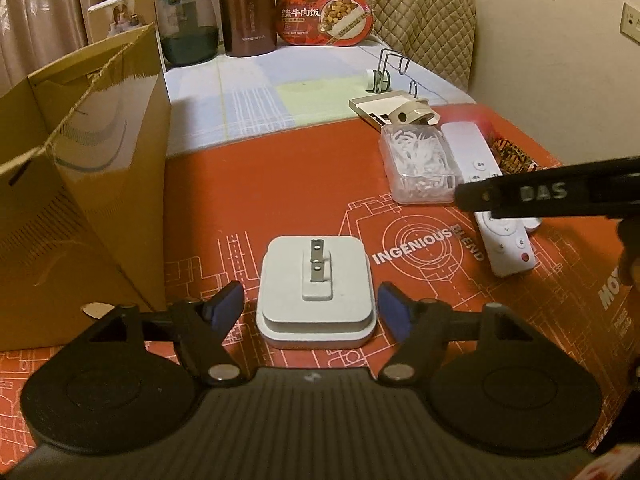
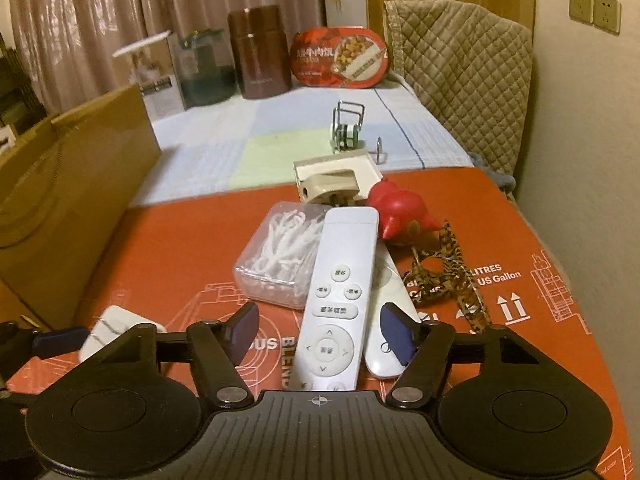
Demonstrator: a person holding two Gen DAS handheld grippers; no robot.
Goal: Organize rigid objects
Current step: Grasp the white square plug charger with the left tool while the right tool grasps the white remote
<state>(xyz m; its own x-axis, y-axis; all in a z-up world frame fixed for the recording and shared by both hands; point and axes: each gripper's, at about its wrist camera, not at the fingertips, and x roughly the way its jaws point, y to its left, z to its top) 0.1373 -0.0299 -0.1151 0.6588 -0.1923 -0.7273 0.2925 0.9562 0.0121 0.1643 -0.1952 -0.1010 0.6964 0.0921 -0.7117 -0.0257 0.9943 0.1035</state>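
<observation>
A white plug adapter (image 1: 316, 296) lies prongs-up on the red mat (image 1: 280, 184). It sits between the blue pads of my left gripper (image 1: 311, 306), which is open with a small gap on each side. In the right wrist view a long white remote (image 2: 332, 308) lies across a second white remote (image 2: 384, 352). My right gripper (image 2: 320, 334) is open around the near end of the long remote, its left pad well clear of it. The right gripper's black finger (image 1: 540, 196) reaches in over the remotes (image 1: 504, 240). The adapter (image 2: 120, 328) shows at the lower left.
A brown paper bag (image 1: 80, 200) stands at the left. Behind the remotes are a clear box of floss picks (image 2: 280, 256), a red toy (image 2: 396, 212), a leopard-print clip (image 2: 444, 276) and a beige plug (image 2: 332, 184). Jars and a food box (image 1: 324, 18) line the far end.
</observation>
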